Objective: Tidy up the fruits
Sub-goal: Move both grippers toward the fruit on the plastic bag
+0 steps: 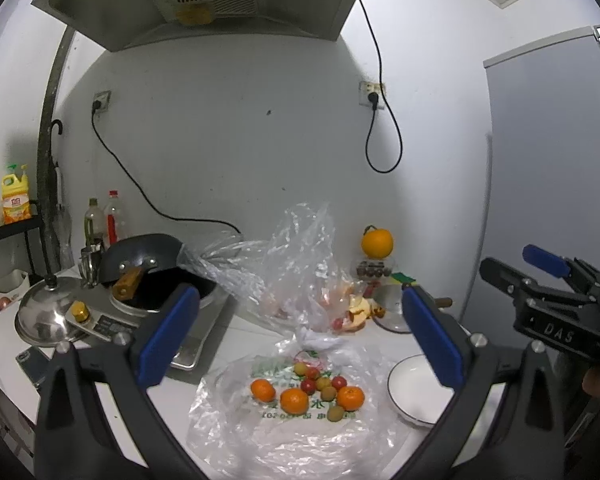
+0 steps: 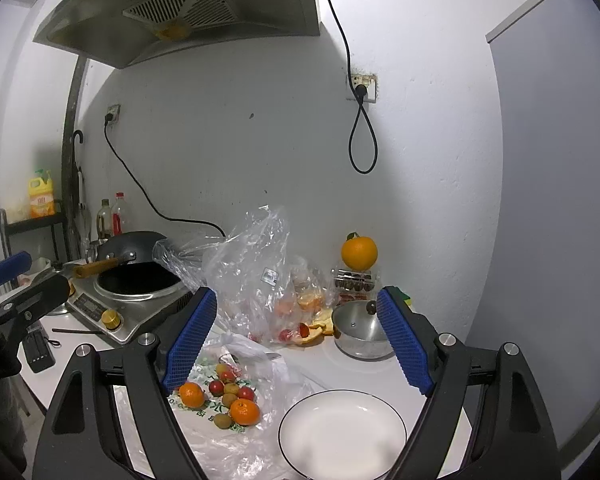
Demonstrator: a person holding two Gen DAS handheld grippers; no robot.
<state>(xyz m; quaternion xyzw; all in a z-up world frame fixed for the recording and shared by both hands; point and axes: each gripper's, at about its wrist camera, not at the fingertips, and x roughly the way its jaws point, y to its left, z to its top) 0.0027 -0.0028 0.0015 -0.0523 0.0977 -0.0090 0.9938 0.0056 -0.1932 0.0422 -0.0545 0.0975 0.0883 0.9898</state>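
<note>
The fruit inside the tall clear bag [image 2: 256, 276] is blurry and hard to make out. Both claws are wide open and hold nothing. The left claw [image 1: 300, 336] hangs over the small fruits [image 1: 308, 390] lying on a flat plastic bag [image 1: 292, 432] on the desk [image 1: 252, 340]. The right claw [image 2: 300, 340] hangs above the white plate [image 2: 342, 434] beside them.
</note>
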